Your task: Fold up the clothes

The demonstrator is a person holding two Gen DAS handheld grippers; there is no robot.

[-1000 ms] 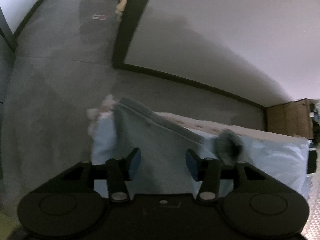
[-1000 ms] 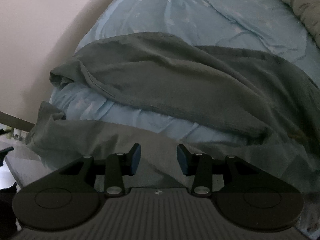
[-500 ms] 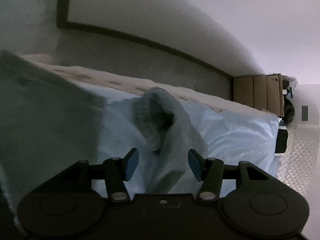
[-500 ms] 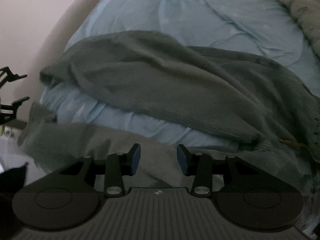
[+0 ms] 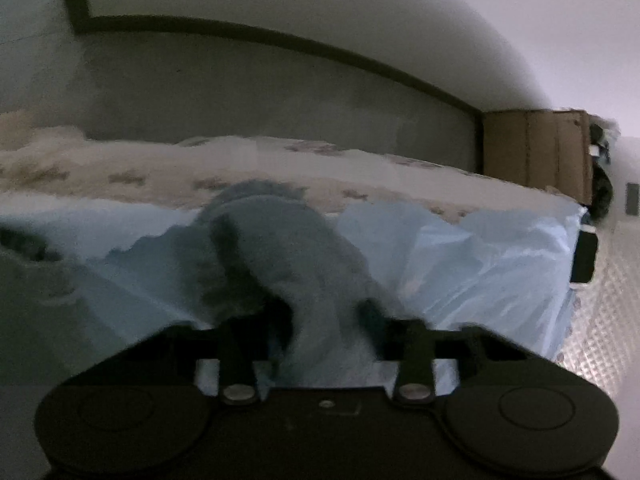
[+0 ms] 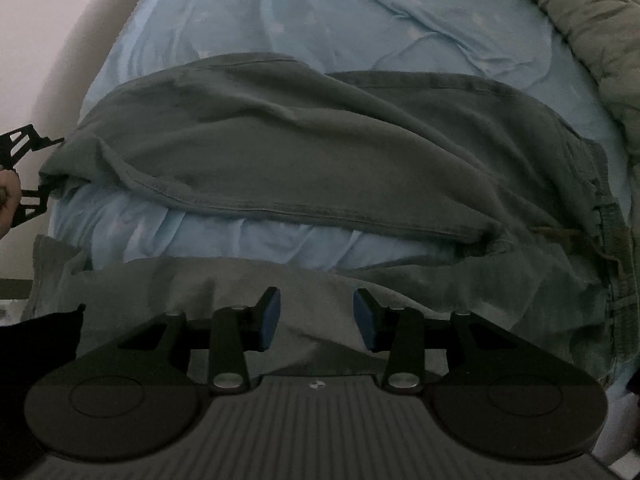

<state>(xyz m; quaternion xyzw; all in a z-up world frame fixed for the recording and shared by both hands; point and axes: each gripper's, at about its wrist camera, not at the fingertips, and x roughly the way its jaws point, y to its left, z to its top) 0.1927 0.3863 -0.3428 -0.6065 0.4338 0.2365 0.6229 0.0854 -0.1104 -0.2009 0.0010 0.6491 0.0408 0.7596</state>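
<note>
Grey-green trousers lie spread across the light blue bed sheet, one leg above the other, waistband at the right. My right gripper is open, its blue pads above the near leg, holding nothing. In the left wrist view the end of a trouser leg bunches up between my left gripper's open fingers; the pads are partly hidden by cloth and blur. The left gripper also shows at the left edge of the right wrist view, at the far leg's end.
A grey quilt lies along the bed's right side. The mattress edge and a grey floor strip run below the white wall. A cardboard box stands at the far right.
My left gripper has moved in on the trouser leg end, which now sits between its fingers. The right wrist view has shifted slightly; the trousers lie flatter and more spread.
</note>
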